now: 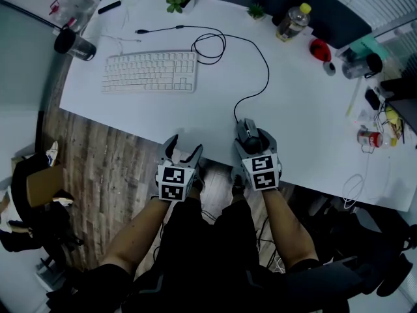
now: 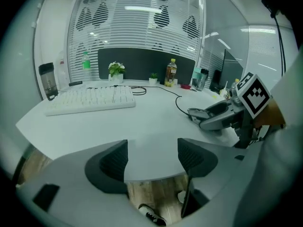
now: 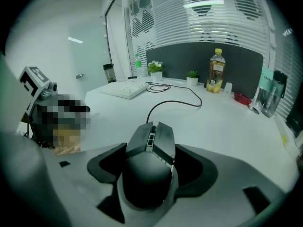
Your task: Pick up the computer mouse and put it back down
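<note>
White and largely bare, the surface (image 1: 163, 119) is seen to carry a keyboard (image 1: 150, 72), and every place below is given from that keyboard. The computer mouse (image 1: 247, 133) is found to the right of the keyboard and nearer the person, close to the near edge. Its cable (image 1: 264, 70) is led back past the keyboard's right end.

The right tongs (image 3: 150, 150) are set wide around the mouse and are seen closed against its two flanks, with no gap showing on either side. The left tongs (image 2: 152, 150) are held open and empty, nearer than the keyboard and over the near edge, so that floor is seen between the jaws.

The mouse appears to be resting on the surface, so the task is judged to be at its start. The grasp has been taken, while the lift, the setting down and the release are all left to be done.
</note>
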A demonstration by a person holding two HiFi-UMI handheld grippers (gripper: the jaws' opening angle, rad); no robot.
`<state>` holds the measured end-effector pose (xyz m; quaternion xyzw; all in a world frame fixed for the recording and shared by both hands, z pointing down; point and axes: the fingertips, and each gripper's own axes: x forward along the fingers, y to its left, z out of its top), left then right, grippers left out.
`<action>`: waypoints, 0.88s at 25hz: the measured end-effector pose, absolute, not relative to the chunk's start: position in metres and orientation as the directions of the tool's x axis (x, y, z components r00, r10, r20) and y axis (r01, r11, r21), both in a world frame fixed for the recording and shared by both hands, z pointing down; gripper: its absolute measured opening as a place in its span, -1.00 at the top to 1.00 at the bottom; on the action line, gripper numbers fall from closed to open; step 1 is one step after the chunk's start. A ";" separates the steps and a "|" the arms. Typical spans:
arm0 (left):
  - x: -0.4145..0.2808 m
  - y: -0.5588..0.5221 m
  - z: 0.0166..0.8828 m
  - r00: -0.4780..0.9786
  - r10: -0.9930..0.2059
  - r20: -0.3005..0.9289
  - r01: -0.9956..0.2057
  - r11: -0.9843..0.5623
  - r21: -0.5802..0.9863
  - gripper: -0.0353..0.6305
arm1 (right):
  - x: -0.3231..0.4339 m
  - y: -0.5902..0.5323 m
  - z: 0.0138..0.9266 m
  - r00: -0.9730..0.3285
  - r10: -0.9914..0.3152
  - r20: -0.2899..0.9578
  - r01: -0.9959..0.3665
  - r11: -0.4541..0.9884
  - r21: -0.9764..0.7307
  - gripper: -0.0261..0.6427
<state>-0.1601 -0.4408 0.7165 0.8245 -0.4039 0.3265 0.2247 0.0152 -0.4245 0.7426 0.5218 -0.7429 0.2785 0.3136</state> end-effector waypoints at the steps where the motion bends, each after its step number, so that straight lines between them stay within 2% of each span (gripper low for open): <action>1: -0.161 -0.441 0.716 0.456 -0.525 0.719 -0.817 -0.567 0.105 -0.14 | 0.015 -0.426 0.743 -0.256 -0.604 0.755 -0.951 0.295 -0.086 0.00; 11: -0.161 -0.447 0.695 0.477 -0.558 0.679 -0.818 -0.565 0.110 -0.14 | 0.021 -0.425 0.722 -0.266 -0.615 0.742 -0.960 0.235 -0.150 0.05; 22: -0.148 -0.462 0.596 0.536 -0.656 0.531 -0.809 -0.578 0.102 -0.14 | 0.034 -0.435 0.593 -0.309 -0.710 0.632 -0.951 0.245 -0.190 0.05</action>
